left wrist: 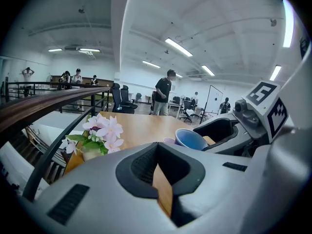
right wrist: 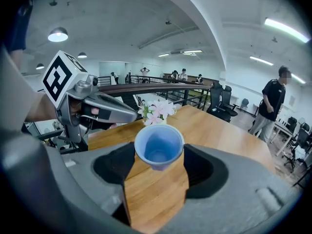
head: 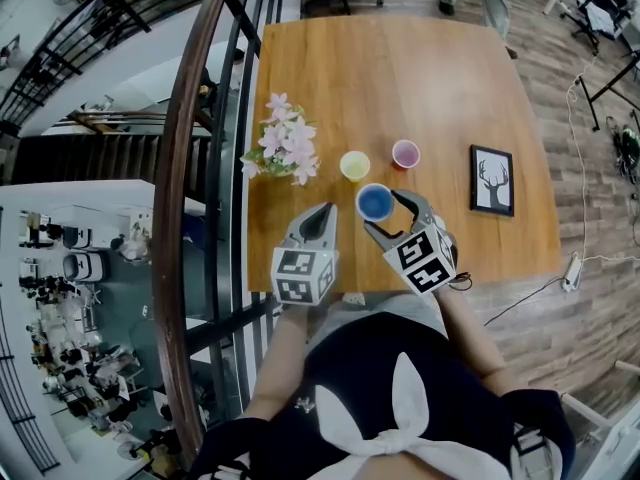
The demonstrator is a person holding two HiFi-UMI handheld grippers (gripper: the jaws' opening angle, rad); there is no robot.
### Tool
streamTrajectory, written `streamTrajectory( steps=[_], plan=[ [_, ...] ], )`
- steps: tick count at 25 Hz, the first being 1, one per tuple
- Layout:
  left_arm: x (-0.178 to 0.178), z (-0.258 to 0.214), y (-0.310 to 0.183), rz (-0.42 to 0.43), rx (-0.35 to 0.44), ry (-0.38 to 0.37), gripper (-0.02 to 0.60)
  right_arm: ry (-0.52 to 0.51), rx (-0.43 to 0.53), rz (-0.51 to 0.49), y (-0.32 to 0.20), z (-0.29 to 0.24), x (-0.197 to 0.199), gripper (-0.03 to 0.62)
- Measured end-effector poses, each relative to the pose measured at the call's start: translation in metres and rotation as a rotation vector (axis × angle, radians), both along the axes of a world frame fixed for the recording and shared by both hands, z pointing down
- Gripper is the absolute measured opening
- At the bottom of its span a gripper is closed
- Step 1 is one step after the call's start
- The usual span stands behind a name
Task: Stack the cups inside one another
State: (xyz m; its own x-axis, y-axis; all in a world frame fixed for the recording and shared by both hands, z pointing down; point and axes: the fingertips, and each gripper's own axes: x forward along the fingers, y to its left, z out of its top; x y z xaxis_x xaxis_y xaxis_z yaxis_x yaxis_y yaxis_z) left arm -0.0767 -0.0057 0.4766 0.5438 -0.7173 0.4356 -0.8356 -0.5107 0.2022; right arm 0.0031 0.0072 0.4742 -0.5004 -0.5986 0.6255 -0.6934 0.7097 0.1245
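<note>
You are holding the blue cup (right wrist: 158, 147) in your right gripper (right wrist: 158, 167), whose jaws are standing partly open and pressing on the cup's two sides. The cup is standing tall, its open mouth pointing up and leaning a little back toward the gripper, its small bottom pointing down at the table (head: 400, 78). The yellow cup (head: 354, 165) and the pink cup (head: 405, 153) are sitting mouth-up just ahead of that gripper, while your left gripper (left wrist: 157, 152) is hanging close on its left, jaws squeezed together on nothing.
</note>
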Motion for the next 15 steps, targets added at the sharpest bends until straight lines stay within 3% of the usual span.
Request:
streamTrajectory(
  steps=[15],
  plan=[
    [-0.003,-0.010,-0.017,-0.027,0.033,-0.014,0.017,-0.039,0.067,0.002,-0.018,-0.026,0.013,0.310]
  ],
)
